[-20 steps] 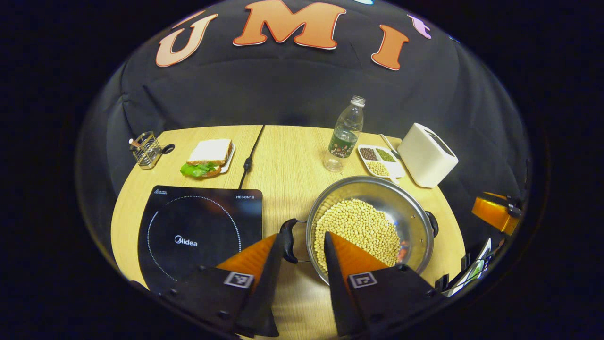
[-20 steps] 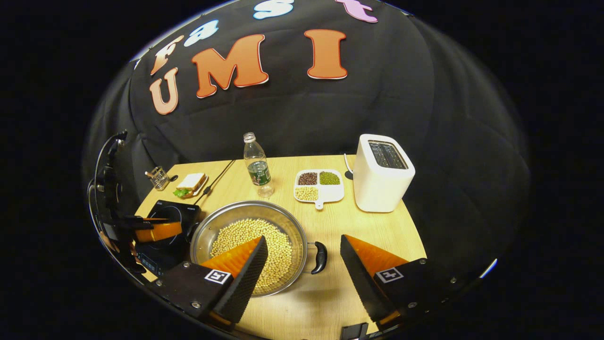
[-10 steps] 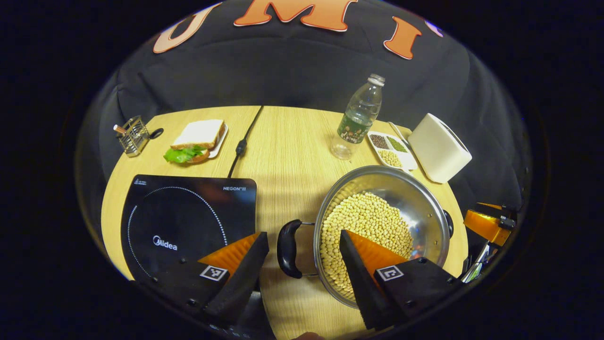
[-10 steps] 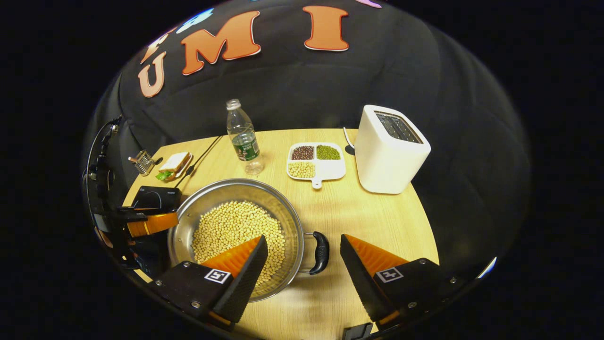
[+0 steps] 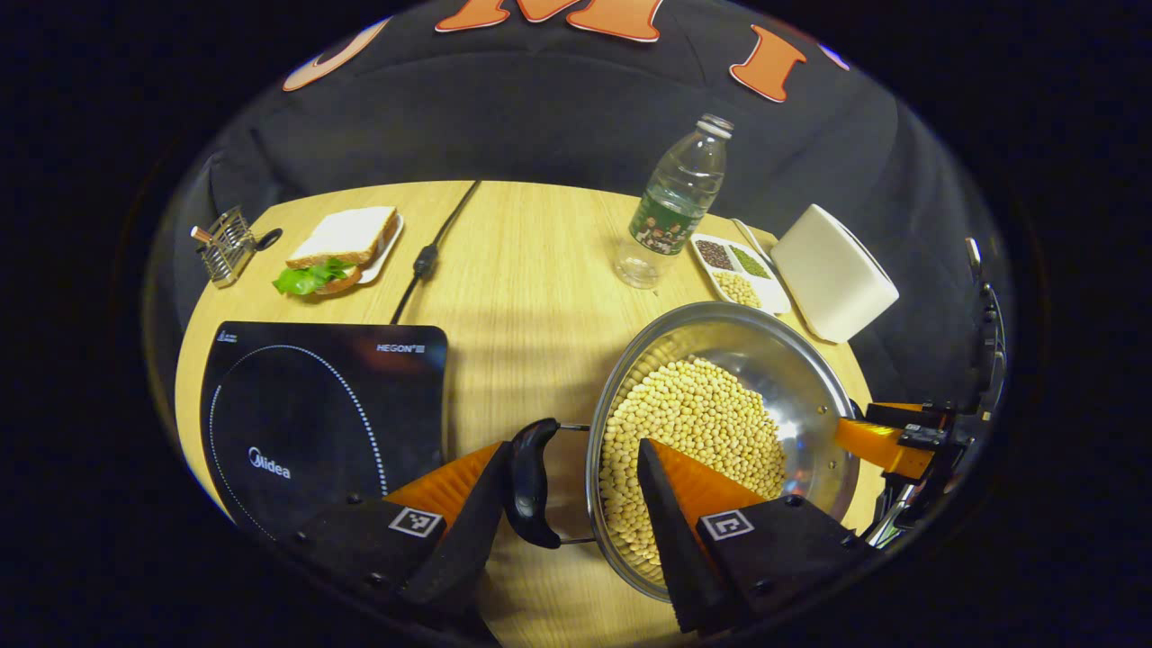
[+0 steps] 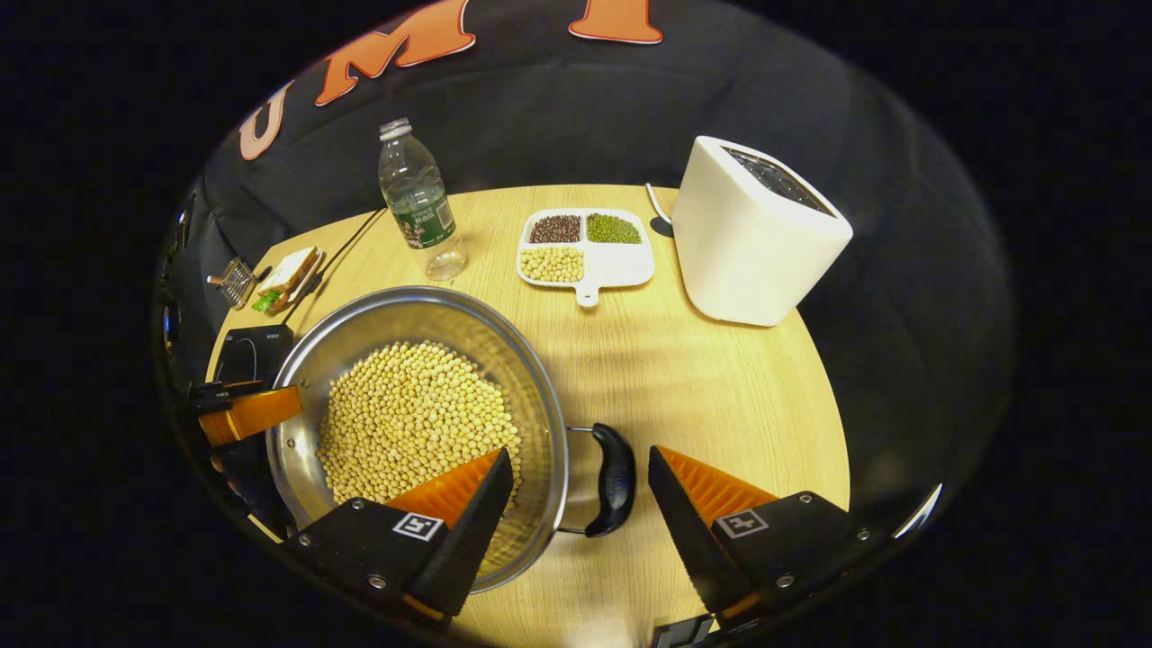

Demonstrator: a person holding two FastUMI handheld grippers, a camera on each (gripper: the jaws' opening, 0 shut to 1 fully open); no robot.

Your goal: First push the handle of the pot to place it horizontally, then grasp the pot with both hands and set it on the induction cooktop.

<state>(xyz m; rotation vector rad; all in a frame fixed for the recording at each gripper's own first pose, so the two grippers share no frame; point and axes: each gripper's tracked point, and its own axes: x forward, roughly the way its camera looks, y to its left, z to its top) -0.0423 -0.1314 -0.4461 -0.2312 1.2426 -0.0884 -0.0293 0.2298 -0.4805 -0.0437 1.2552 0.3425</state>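
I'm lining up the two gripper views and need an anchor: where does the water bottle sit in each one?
Left gripper view: the bottle stands upper right of centre, beyond the pot.
Right gripper view: the bottle stands upper left, beyond the pot.
Shared landmark: the divided dish lies just right of the bottle in both.

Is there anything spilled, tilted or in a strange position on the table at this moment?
Nothing stands out. The pot sits level on the table with the beans all inside it, none spilled. The bottle and toaster stand upright, and the divided dish and sandwich lie flat and tidy.
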